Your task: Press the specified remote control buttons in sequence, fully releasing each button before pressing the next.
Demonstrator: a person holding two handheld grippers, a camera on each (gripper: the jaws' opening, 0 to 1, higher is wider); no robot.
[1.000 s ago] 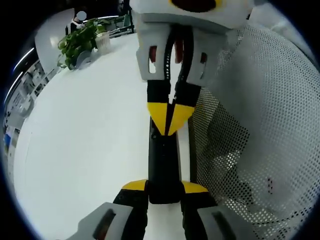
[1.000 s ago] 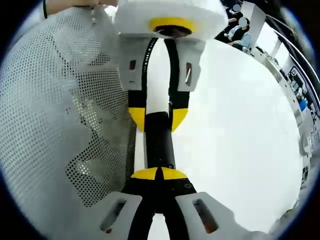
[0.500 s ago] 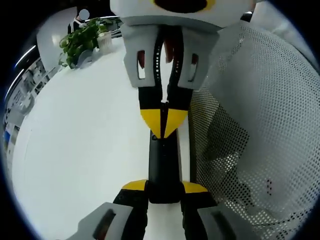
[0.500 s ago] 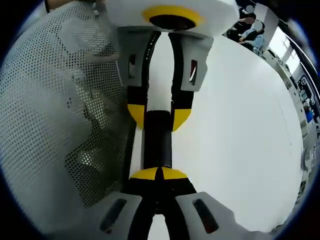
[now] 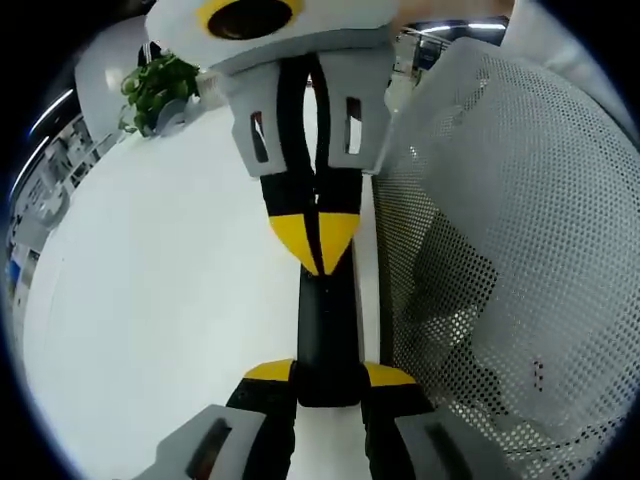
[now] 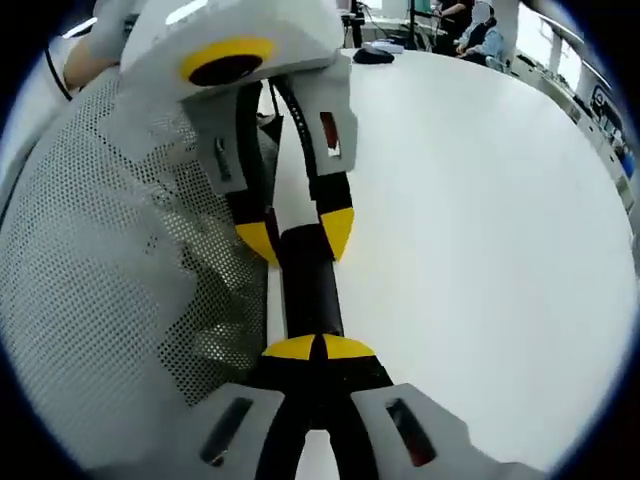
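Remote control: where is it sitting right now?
The remote control is clamped at one end in the left gripper, over the white table, beside the perforated white mesh; the right gripper presses its tips shut on it.

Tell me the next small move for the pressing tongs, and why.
Probably lift the right tongs straight off the remote. Their shut yellow tips sit on its top face, while the left tongs clamp its near end above the white table. Each press must be fully released before the next.
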